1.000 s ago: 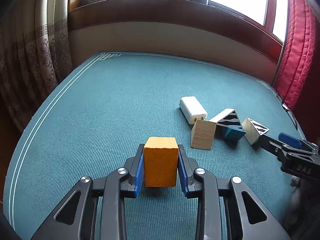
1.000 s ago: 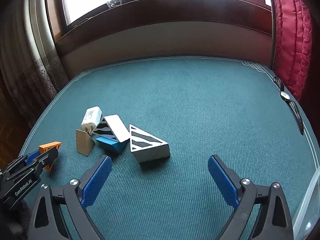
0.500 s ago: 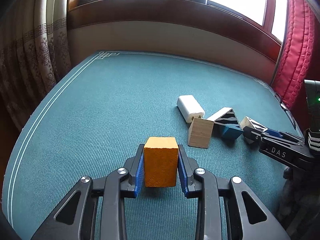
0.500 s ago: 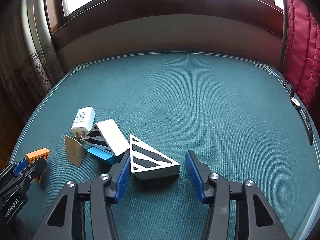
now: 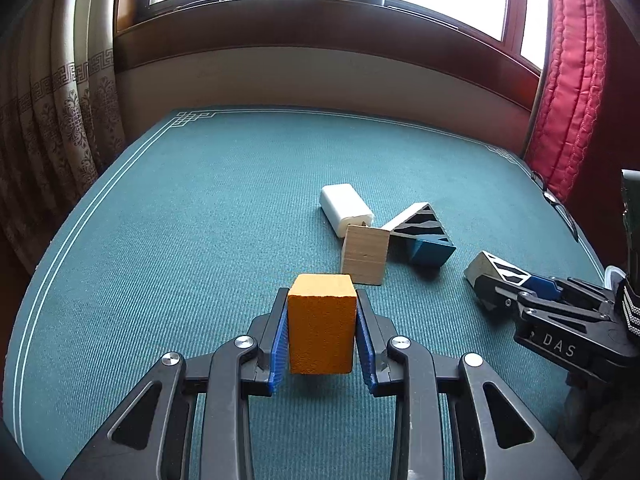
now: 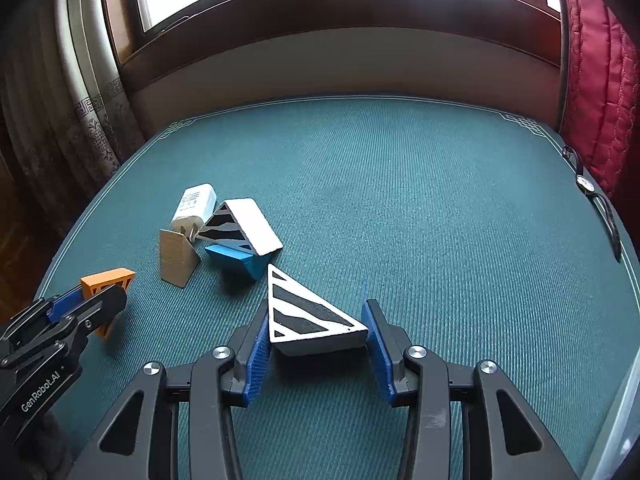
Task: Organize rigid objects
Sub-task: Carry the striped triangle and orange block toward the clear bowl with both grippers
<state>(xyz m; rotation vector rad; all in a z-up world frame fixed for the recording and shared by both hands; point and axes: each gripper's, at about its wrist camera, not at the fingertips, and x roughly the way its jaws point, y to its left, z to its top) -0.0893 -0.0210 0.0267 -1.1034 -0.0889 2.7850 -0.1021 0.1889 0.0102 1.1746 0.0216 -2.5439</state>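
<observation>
A window with a dark wooden sill fills the back of the room, with patterned beige curtains on the left and a quilted red curtain [image 5: 568, 80] on the right. Below it spreads a large teal felt table cover [image 6: 420, 184] edged with thin white lines, which takes up most of both views.

Near the middle of the cover sits a small cluster of blocks that touch or nearly touch: a white plastic plug-in charger [image 5: 345, 208], a plain light wooden block [image 5: 366, 254] standing just in front of it, a white wedge with black stripes on its face [image 5: 420, 222], and a blue wedge [image 5: 430, 250] tucked under that one. A wristwatch [image 6: 586, 184] lies at the cover's right edge, well apart from the blocks.

The left gripper [image 5: 322, 330] is clamped narrowly on an upright orange rectangular block [image 5: 322, 322], its blue pads flat against the two side faces.

The right gripper [image 6: 316, 336] has its blue pads against the two ends of a second black-and-white striped triangular block [image 6: 304, 312], which is just beside the cluster on the near side, seemingly low over the cover.

Both held blocks look stiff, light and unlikely to break. The orange one offers flat parallel sides, an easy hold. The triangular one seems trickier: its sloped faces could slip out, so its flat, opposite ends are probably the safest place to squeeze.
</observation>
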